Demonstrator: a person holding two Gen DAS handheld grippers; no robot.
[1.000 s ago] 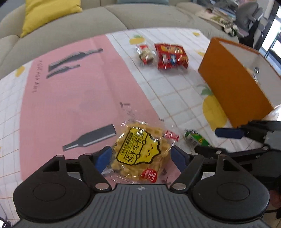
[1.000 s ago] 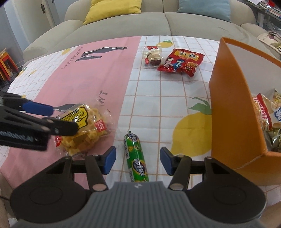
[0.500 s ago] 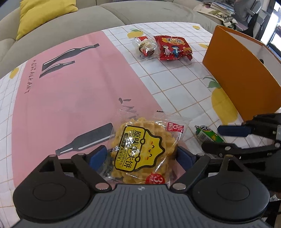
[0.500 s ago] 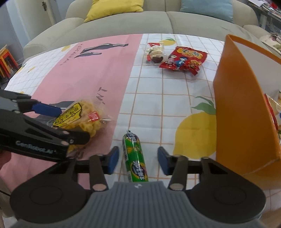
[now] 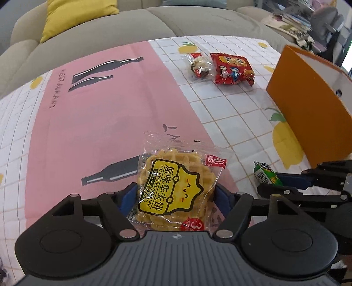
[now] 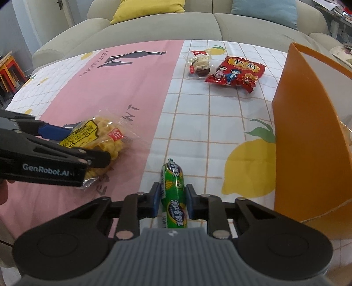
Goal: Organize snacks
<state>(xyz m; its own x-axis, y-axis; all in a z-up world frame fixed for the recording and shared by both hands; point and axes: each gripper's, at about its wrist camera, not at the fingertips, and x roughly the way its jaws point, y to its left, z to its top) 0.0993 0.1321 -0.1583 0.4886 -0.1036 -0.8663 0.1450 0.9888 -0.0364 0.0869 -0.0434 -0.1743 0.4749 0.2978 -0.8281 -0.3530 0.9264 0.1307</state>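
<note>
My left gripper is shut on a yellow waffle packet, holding it by both sides just above the pink cloth; the packet shows in the right wrist view too. My right gripper is shut on a green sausage stick, which lies along the fingers on the checked cloth. The sausage's tip shows in the left wrist view. An orange box stands at the right.
A red snack bag and a clear packet with a brown cake lie at the far side of the table. A sofa with a yellow cushion is behind the table. The orange box also shows in the left wrist view.
Both grippers have closed: the left on the waffle packet, the right on the green sausage. The waffle packet has lifted slightly and turned upright between the left fingers.
</note>
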